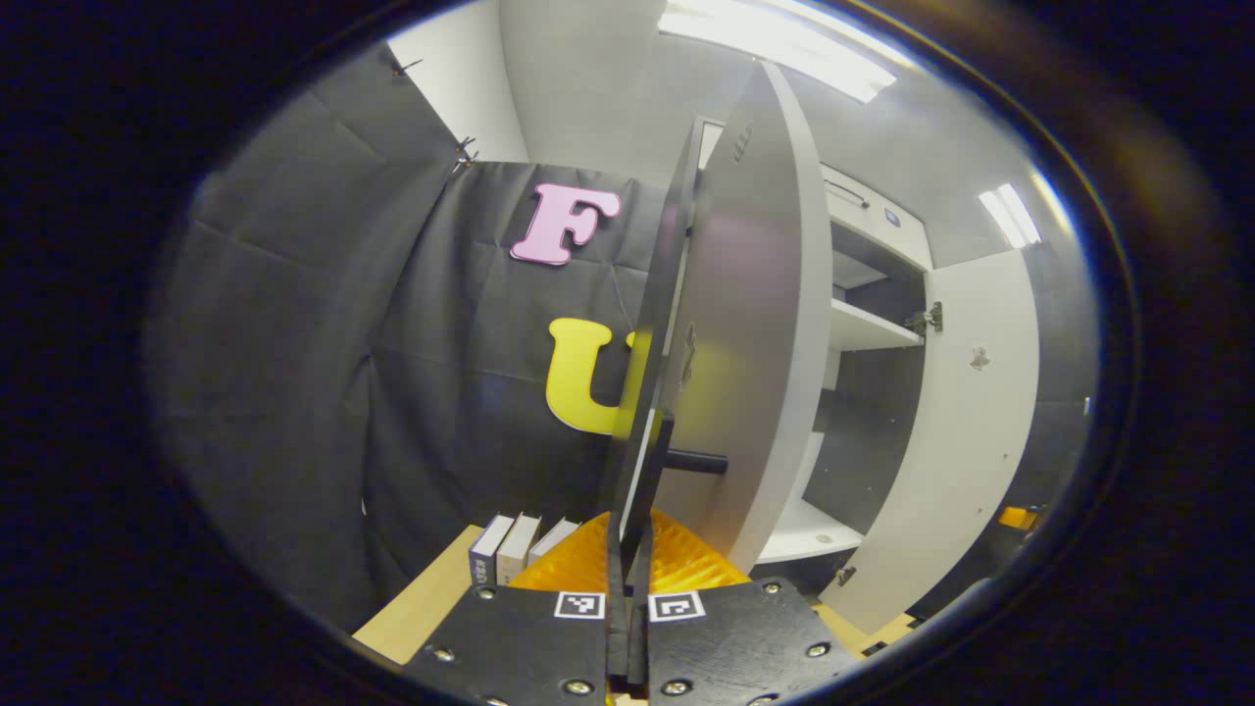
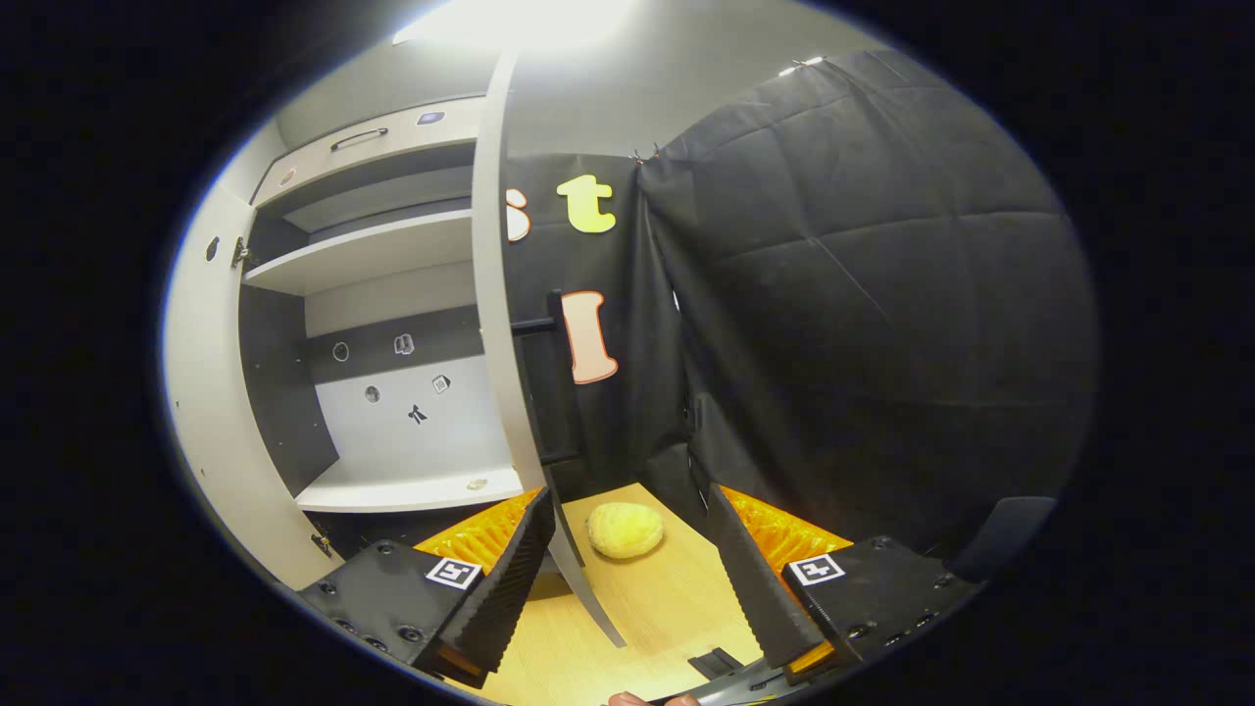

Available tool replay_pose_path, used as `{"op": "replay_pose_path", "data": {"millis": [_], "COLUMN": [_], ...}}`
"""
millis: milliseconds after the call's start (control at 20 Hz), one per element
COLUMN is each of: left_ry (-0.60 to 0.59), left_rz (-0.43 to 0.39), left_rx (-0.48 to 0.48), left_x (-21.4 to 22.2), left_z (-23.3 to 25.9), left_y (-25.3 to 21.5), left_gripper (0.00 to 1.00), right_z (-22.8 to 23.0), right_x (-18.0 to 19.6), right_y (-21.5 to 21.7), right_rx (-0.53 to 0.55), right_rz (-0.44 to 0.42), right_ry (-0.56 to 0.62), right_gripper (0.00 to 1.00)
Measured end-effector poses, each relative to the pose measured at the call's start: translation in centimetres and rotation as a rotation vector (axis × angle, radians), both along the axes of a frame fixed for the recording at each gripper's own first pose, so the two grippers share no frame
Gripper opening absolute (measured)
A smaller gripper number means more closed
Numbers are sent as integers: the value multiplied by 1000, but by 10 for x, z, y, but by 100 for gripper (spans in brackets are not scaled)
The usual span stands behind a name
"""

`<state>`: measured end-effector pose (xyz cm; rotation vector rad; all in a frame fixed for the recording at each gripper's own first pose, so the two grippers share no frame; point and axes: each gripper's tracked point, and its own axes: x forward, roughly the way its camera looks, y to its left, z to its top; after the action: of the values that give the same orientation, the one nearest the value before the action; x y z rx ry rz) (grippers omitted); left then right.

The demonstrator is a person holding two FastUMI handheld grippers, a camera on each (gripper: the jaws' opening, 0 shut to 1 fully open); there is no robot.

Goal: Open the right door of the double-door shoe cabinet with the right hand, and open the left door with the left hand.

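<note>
The white shoe cabinet (image 1: 868,328) stands with both doors swung open. In the left gripper view, the left door (image 1: 755,324) is seen nearly edge-on, and its long black bar handle (image 1: 655,333) runs down into my left gripper (image 1: 627,525), which is shut on the bar. The right door (image 1: 961,422) hangs open farther right. In the right gripper view, my right gripper (image 2: 626,490) is open; the right door's edge (image 2: 495,294) passes just beside its left finger (image 2: 500,579), not pressed. That door's black handle (image 2: 534,325) sits above, untouched.
A yellow lumpy object (image 2: 625,529) lies on the wooden table (image 2: 677,598) between the right fingers. Several books (image 1: 515,549) stand on the table (image 1: 422,608) left of the left door. Bare shelves (image 2: 373,250) show inside the cabinet.
</note>
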<state>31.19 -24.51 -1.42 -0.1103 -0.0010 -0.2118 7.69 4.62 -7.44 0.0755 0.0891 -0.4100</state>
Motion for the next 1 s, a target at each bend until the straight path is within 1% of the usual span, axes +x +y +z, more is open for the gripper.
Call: {"op": "replay_pose_path", "data": {"millis": [50,200,250,300,350,400,650,750,950,1000], "left_ry": [5,4,1,-2,-6,-13,-39,-53,-61,-65], "left_rz": [4,19,25,35,48,59,160,158,149,147], "left_rx": [10,37,46,54,66,83,134,144,194,199], "left_x": [-1,-9,-19,-29,-43,-53,-85,-97,-108,-109], "left_z": [0,6,9,11,12,15,29,30,18,17], "left_y": [0,2,4,5,8,11,17,1,-29,-36], "left_gripper": [1,1,1,1,2,1,2,19,87,90], "right_z": [3,13,17,19,22,25,39,42,40,39], "right_x": [1,4,5,5,4,3,6,7,12,13], "right_y": [5,22,27,35,45,53,80,94,119,123], "right_rx": [-7,-26,-22,-8,4,9,4,4,3,2], "right_rz": [12,55,69,90,115,136,209,242,292,294], "right_ry": [-7,-25,-25,-26,-30,-35,-58,-59,-62,-65], "right_gripper": [98,98,98,100,100,98,98,98,98,98]}}
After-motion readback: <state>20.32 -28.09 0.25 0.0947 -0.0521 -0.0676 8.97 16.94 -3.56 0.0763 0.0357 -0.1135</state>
